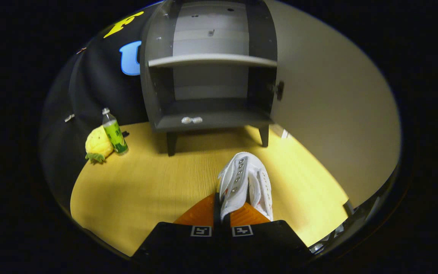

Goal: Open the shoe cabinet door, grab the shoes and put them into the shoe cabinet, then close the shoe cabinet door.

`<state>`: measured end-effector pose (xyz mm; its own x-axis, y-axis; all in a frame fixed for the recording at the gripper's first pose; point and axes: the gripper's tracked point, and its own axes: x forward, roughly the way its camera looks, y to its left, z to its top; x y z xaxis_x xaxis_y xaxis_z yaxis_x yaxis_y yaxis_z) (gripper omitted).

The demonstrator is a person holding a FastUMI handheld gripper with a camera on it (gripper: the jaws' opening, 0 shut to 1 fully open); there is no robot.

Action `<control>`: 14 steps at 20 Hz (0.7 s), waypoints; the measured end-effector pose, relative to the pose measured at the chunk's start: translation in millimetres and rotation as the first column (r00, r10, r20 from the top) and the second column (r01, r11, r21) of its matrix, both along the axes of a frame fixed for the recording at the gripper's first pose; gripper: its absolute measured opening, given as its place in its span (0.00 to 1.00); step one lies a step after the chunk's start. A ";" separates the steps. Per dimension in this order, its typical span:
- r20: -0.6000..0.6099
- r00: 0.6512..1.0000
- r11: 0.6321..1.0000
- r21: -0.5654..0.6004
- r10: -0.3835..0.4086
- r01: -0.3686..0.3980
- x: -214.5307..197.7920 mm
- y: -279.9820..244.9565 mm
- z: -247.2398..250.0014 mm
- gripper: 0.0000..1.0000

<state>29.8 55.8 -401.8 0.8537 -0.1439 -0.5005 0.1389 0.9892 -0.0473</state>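
Between the fingers (222, 213), which are closed nearly together on its heel, the white shoe (243, 182) is held above the table (146, 182), toe aimed at the open shoe cabinet (209, 95) beyond, apparently for insertion.

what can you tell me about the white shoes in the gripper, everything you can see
The white shoes are a pair of sneakers with a smooth, leather-like upper and a row of small eyelets along a grey strip. They are pressed side by side, soles turned sideways, toes pointing ahead toward the open shoe cabinet. The gripper is shut on them, its fingers pinching the heel end, so they hang above the yellow wooden table, short of the cabinet's lower compartment.
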 end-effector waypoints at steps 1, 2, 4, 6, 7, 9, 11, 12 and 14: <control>0.033 0.999 1.000 -0.005 0.000 0.000 6.3 2.1 26.3 0.05; 0.067 0.998 1.000 -0.010 0.000 0.000 19.0 3.6 53.1 0.05; 0.126 0.992 1.000 -0.018 0.006 -0.004 43.7 7.9 99.4 0.05; 0.170 0.985 0.999 -0.029 0.021 -0.016 65.5 14.7 134.6 0.05; 0.190 0.981 0.999 -0.035 0.028 -0.022 77.2 15.6 150.1 0.05; 0.221 0.974 0.998 -0.055 0.044 -0.033 101.3 18.3 175.4 0.05; 0.236 0.970 0.997 -0.067 0.058 -0.043 120.1 20.3 193.9 0.05; 0.245 0.967 0.996 -0.073 0.066 -0.049 129.6 23.4 201.2 0.05; 0.257 0.963 0.995 -0.080 0.075 -0.056 151.4 25.3 213.8 0.04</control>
